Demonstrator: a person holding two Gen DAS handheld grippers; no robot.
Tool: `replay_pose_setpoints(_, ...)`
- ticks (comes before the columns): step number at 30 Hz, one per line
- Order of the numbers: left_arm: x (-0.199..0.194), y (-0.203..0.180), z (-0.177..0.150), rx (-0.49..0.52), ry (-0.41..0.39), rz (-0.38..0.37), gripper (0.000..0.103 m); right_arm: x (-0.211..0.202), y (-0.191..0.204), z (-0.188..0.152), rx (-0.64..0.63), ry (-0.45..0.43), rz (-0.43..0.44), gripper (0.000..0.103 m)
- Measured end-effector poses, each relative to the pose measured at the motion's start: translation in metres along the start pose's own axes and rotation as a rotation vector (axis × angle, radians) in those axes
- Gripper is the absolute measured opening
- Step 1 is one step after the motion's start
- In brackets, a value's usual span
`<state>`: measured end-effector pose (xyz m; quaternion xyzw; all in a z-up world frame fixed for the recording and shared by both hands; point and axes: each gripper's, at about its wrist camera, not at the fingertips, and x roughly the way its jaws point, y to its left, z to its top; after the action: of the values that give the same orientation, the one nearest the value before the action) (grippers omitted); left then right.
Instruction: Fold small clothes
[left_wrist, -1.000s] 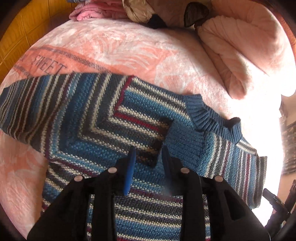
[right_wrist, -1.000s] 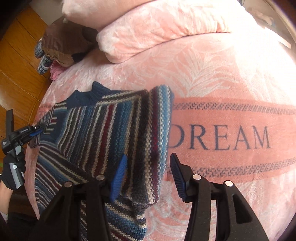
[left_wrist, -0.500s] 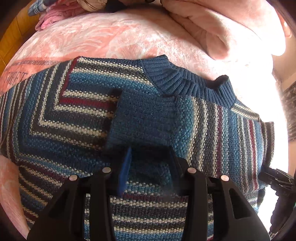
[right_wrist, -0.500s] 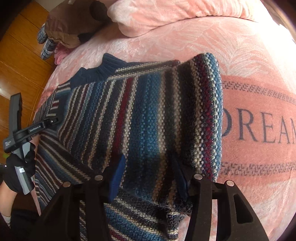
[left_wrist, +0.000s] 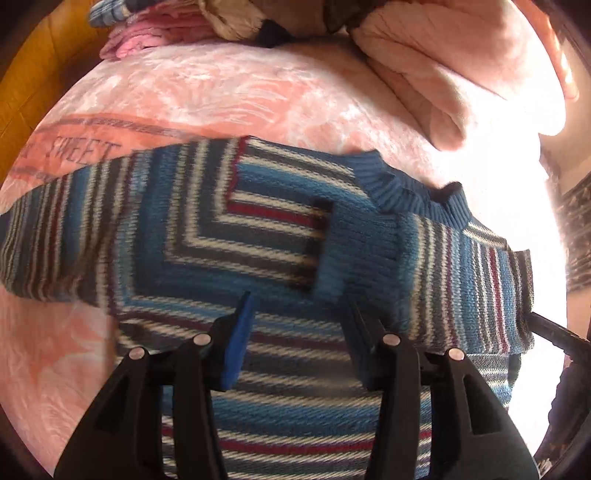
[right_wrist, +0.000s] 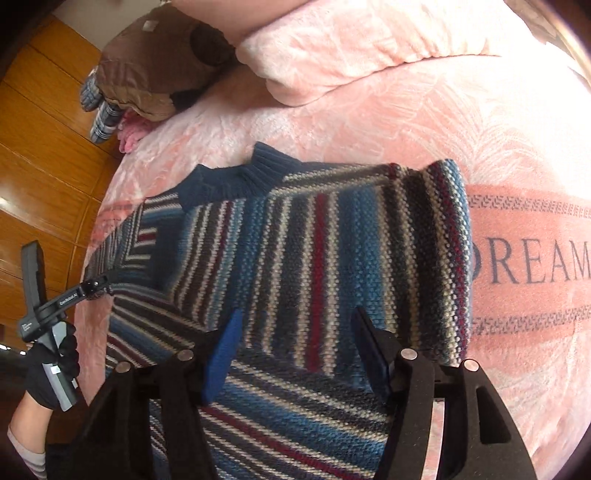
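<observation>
Flat on pink bedspread (right_wrist: 388, 122), striped blue knit sweater (right_wrist: 332, 251), sleeves folded inward

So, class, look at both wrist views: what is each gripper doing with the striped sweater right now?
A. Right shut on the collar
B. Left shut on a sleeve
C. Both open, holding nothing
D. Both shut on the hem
C: the left gripper and right gripper both show spread jaws above the striped sweater, with nothing pinched.
</observation>
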<state>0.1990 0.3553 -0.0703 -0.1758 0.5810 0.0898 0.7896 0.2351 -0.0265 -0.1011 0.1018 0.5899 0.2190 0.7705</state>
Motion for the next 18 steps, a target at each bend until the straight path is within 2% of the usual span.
replay_pose_setpoints(2, -0.013, 0.051, 0.001, -0.089, -0.021, 0.023, 0.051, -0.001, 0.024, -0.002, -0.022, -0.007, 0.024, 0.062)
replay_pose_setpoints(5, -0.024, 0.135, 0.002, -0.275, -0.046, 0.039, 0.052, 0.008, 0.055, -0.011, -0.047, 0.003, 0.048, 0.062)
replay_pose_setpoints(8, -0.031, 0.211, 0.0, -0.428, -0.071, 0.12, 0.051, 0.028, 0.079, -0.022, -0.078, 0.035, 0.026, 0.062)
replay_pose_setpoints(11, -0.034, 0.277, -0.007, -0.545, -0.078, 0.114, 0.052, 0.045, 0.094, -0.032, -0.088, 0.065, 0.028, 0.062)
replay_pose_setpoints(14, -0.031, 0.324, -0.016, -0.644, -0.089, 0.103, 0.052, 0.059, 0.104, -0.037, -0.089, 0.084, 0.021, 0.062)
replay_pose_setpoints(18, -0.019, 0.361, -0.022, -0.72, -0.103, 0.028, 0.052, 0.074, 0.114, -0.041, -0.087, 0.096, 0.017, 0.062)
